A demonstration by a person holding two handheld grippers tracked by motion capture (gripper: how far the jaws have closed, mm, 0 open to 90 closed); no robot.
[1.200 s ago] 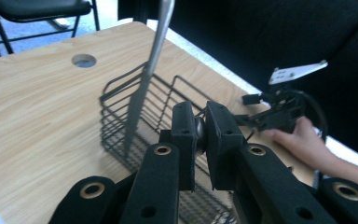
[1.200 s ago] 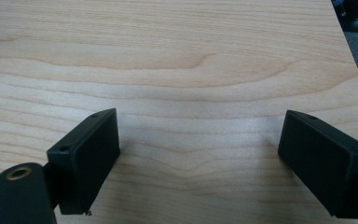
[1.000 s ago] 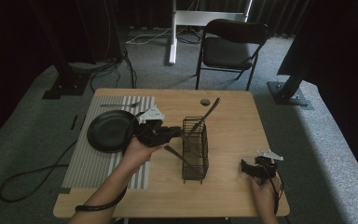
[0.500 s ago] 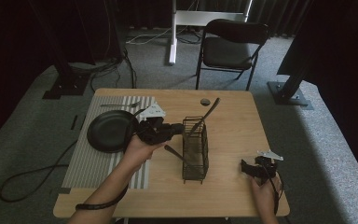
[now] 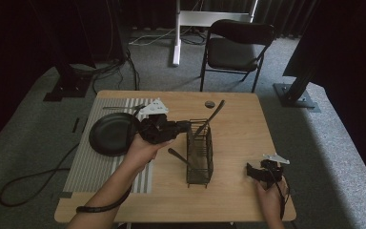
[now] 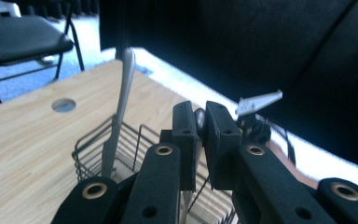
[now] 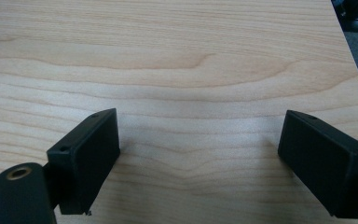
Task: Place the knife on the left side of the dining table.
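Right tongs: the right tongs (image 5: 250, 171) rested low at the lower right of the high view, jaws spread wide over bare wood with nothing between them, as the right gripper view showed.
Right hand: the right hand (image 5: 269, 194) came in from the bottom edge, a cable trailing beside it.
Left tongs: the left tongs (image 5: 185, 126) hovered at mid-frame, just left of the basket's top rim, jaws pressed together on the end of a utensil (image 6: 199, 119), as seen in the left gripper view.
Left hand: the left hand (image 5: 140, 150) reached in from the lower left, a band around the forearm.
Held utensil: its dark handle (image 5: 178, 156) slanted along the basket's left side in the high view.
Basket: the wire basket (image 5: 200, 157) stood upright at the centre of the worktop (image 5: 238, 143), with a knife (image 6: 116, 121) leaning out of its far end.
Pan: a black pan (image 5: 112, 136) sat on a striped mat (image 5: 90, 167) at the left.
Far edge: a small round disc (image 5: 209, 103) lay near the worktop's upper rim.
Background: a folding chair (image 5: 236, 45) stood at the top of the frame.
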